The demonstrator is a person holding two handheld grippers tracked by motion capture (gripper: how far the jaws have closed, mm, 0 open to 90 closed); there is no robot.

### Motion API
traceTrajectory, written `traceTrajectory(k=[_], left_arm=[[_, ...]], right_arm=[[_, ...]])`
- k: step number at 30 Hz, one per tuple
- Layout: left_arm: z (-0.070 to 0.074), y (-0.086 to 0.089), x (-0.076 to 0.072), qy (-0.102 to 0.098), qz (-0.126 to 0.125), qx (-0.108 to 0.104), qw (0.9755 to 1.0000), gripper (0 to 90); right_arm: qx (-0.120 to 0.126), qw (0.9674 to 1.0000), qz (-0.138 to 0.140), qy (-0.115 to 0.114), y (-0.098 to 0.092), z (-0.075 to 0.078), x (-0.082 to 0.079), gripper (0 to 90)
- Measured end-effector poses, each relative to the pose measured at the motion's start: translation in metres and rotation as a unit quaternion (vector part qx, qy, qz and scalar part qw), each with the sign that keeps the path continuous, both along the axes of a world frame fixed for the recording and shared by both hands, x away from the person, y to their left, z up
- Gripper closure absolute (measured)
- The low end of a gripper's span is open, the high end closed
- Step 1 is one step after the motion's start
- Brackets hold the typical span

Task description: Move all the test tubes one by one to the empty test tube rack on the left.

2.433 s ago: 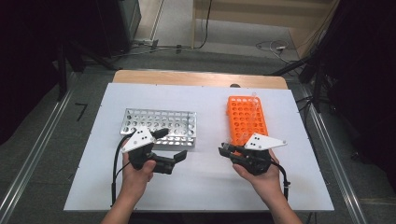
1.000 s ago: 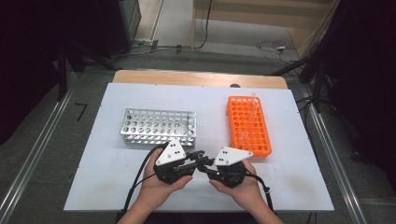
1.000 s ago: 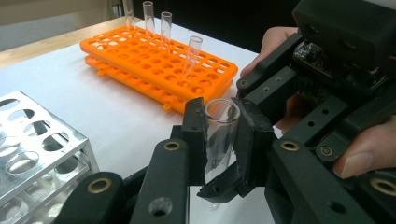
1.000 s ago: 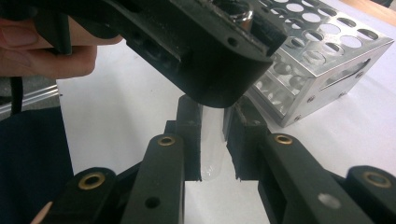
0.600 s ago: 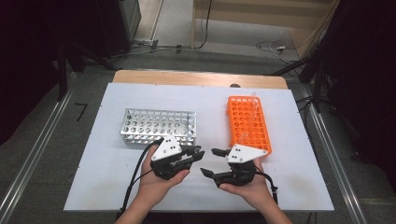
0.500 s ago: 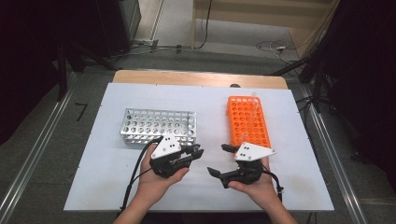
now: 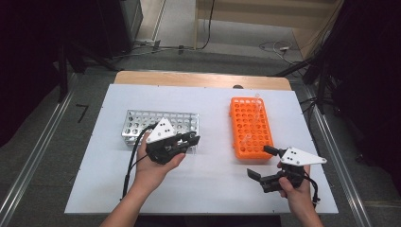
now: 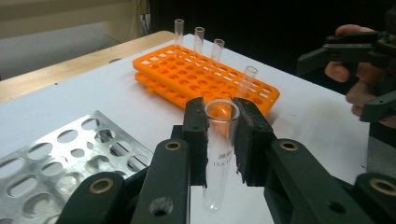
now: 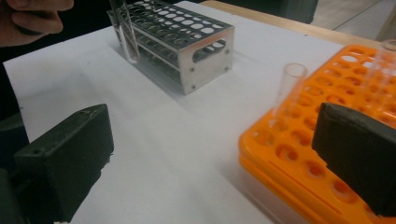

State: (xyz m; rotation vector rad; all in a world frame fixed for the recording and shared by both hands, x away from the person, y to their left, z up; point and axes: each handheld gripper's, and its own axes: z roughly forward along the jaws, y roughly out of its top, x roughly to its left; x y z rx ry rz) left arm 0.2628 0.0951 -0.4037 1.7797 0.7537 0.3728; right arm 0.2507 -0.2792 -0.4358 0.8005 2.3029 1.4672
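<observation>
Left gripper (image 8: 219, 135): its two black jaws are clamped on a clear glass test tube (image 8: 218, 154), held upright by its upper half; the rounded bottom hangs free above the white table top (image 7: 213, 184). Faint print on the tube wall is too small to read. In the high view the left gripper (image 7: 191, 140) sits at the near right corner of the perforated aluminium rack (image 7: 142, 124), and the tube itself is hard to make out there against the rack.

Right gripper (image 9: 210, 163): jaws apart, having just been opening, with nothing between them. In the high view the right gripper (image 7: 266, 163) hovers near the front end of the orange plastic tube rack (image 7: 250, 125), well apart from the left one.

Orange rack: four clear tubes (image 8: 246, 80) stand along its far edge; in the high view they are almost invisible. The right gripper view cuts the rack off at the frame edge.
</observation>
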Motion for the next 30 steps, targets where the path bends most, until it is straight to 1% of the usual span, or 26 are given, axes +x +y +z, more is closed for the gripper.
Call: traceTrajectory(k=[2, 3, 4, 6, 8, 9, 10, 11, 13, 14, 15, 16, 17, 20, 22, 23, 24, 26, 27, 28, 30], left_arm=[[0.001, 0.003, 0.005, 0.002, 0.003, -0.003, 1.0000, 76.0], [0.001, 0.004, 0.007, 0.002, 0.005, -0.003, 1.0000, 76.0], [0.002, 0.006, 0.011, 0.005, 0.009, -0.006, 0.9999, 76.0], [0.003, 0.006, 0.014, 0.005, 0.010, -0.005, 0.9999, 76.0], [0.005, 0.008, 0.020, 0.004, 0.014, -0.003, 0.9999, 76.0], [0.005, 0.008, 0.020, 0.004, 0.014, -0.003, 0.9999, 76.0], [0.008, 0.009, 0.025, 0.002, 0.018, -0.003, 0.9998, 76.0], [0.008, 0.009, 0.025, 0.002, 0.018, -0.003, 0.9998, 76.0], [0.011, 0.009, 0.033, -0.006, 0.025, -0.001, 0.9997, 76.0], [0.012, 0.009, 0.035, -0.008, 0.027, 0.004, 0.9996, 75.9], [0.012, 0.009, 0.035, -0.008, 0.027, 0.004, 0.9996, 75.9], [0.013, 0.010, 0.041, -0.008, 0.030, 0.002, 0.9995, 75.9], [0.013, 0.010, 0.041, -0.008, 0.030, 0.002, 0.9995, 75.9], [0.017, 0.011, 0.053, -0.007, 0.035, -0.007, 0.9993, 75.9], [0.020, 0.010, 0.058, -0.010, 0.038, -0.006, 0.9992, 75.9], [0.020, 0.010, 0.058, -0.010, 0.038, -0.006, 0.9992, 76.0], [0.021, 0.009, 0.063, -0.013, 0.040, -0.005, 0.9991, 75.9], [0.021, 0.009, 0.065, -0.012, 0.041, -0.006, 0.9991, 75.9], [0.021, 0.008, 0.070, -0.011, 0.042, -0.006, 0.9990, 75.9], [0.021, 0.008, 0.070, -0.011, 0.042, -0.006, 0.9990, 76.0], [0.020, 0.008, 0.075, -0.010, 0.047, -0.005, 0.9988, 75.9]], right_arm=[[0.003, 1.0000, -0.009, 0.000, -0.008, 0.000, -0.002, 0.0], [0.003, 1.0000, -0.009, 0.000, -0.008, 0.000, -0.002, 0.0], [0.004, 0.9998, -0.016, -0.004, -0.016, 0.000, -0.004, 0.0], [0.007, 0.9996, -0.026, -0.006, -0.024, -0.001, -0.005, 0.0], [0.011, 0.9994, -0.033, 0.000, -0.030, -0.004, -0.006, 0.0], [0.009, 0.9993, -0.036, 0.003, -0.033, -0.006, -0.006, 0.0], [0.007, 0.9993, -0.037, 0.004, -0.036, -0.007, -0.006, 0.0], [0.008, 0.9992, -0.038, 0.007, -0.039, -0.009, -0.005, 0.0], [0.012, 0.9990, -0.043, 0.010, -0.043, -0.010, -0.004, 0.0], [0.015, 0.9989, -0.043, 0.011, -0.044, -0.011, -0.002, 0.0], [0.016, 0.9989, -0.043, 0.012, -0.045, -0.012, -0.002, 0.0], [0.015, 0.9989, -0.044, 0.011, -0.046, -0.013, -0.001, 0.0], [0.015, 0.9989, -0.042, 0.012, -0.046, -0.013, -0.001, 0.0], [0.016, 0.9989, -0.043, 0.012, -0.047, -0.015, 0.000, 0.0], [0.020, 0.9989, -0.041, 0.013, -0.048, -0.015, 0.000, 0.0], [0.020, 0.9988, -0.042, 0.012, -0.047, -0.015, 0.000, 0.0], [0.020, 0.9989, -0.041, 0.012, -0.047, -0.015, 0.000, 0.0], [0.021, 0.9989, -0.040, 0.012, -0.047, -0.015, 0.000, 0.0], [0.020, 0.9990, -0.040, 0.011, -0.048, -0.015, 0.001, 0.0], [0.021, 0.9990, -0.039, 0.012, -0.047, -0.016, 0.001, 0.0], [0.020, 0.9990, -0.038, 0.011, -0.047, -0.016, 0.000, 0.0]])
